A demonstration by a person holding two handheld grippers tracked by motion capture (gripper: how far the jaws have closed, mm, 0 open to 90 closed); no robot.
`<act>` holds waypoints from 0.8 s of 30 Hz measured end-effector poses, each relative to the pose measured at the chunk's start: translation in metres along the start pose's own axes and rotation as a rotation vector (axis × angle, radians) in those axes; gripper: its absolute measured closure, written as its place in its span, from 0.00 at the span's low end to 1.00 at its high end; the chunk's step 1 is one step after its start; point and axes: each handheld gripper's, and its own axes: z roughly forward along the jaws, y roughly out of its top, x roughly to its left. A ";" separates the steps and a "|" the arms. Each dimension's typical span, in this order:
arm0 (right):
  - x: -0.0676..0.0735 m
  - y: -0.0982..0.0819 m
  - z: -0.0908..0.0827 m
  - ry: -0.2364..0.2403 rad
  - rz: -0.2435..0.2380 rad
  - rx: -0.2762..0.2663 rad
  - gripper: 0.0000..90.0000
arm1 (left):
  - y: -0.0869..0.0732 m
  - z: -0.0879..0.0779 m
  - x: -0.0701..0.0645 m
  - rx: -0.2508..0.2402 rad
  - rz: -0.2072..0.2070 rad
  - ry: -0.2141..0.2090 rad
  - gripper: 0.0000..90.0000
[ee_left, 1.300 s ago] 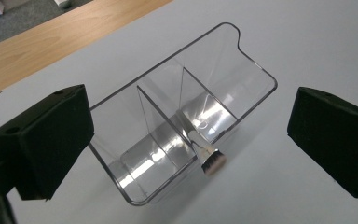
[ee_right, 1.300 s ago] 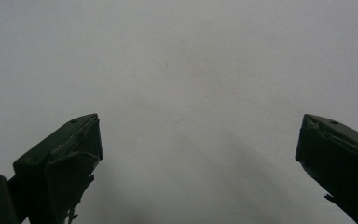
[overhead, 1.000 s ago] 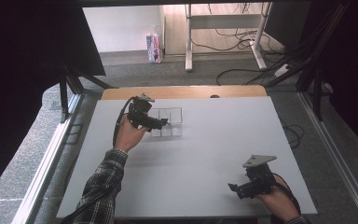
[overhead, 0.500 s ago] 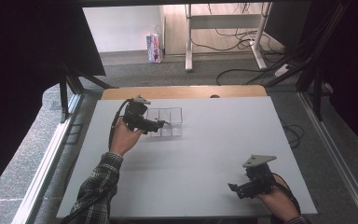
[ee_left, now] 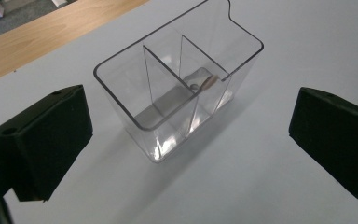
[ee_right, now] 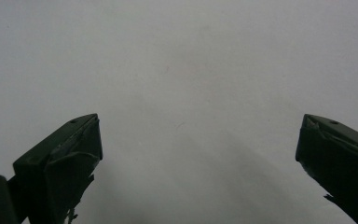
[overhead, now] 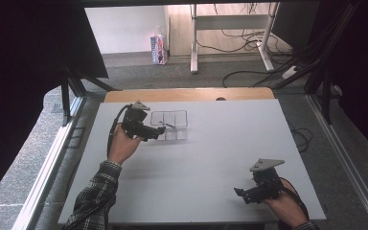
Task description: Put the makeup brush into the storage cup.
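the left gripper (overhead: 160, 130) holds its jaws wide apart just before the clear divided box (ee_left: 177, 88), near the far edge of the surface (overhead: 211, 158). the right gripper (overhead: 239, 194), by the near right corner, has its jaws apart too.

White table (overhead: 211, 158), pink carton (overhead: 158, 49) on floor, desk legs (overhead: 194, 38)

The right gripper (ee_right: 198, 154) has its two black jaws spread wide apart, one rising at the lower left, the other at the lower right (cut off by the frame edge). Between and beyond them lies bare white table (ee_right: 191, 70).
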 end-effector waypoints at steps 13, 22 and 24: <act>0.000 0.001 -0.004 0.009 0.012 -0.048 0.00 | -0.015 -0.008 -0.008 -0.019 0.009 -0.009 0.00; -0.001 0.002 -0.005 0.014 0.015 -0.060 0.00 | -0.025 -0.008 -0.016 -0.028 0.009 -0.025 0.00; -0.001 0.002 -0.005 0.015 0.014 -0.059 0.00 | -0.027 -0.008 -0.018 -0.034 0.006 -0.031 0.00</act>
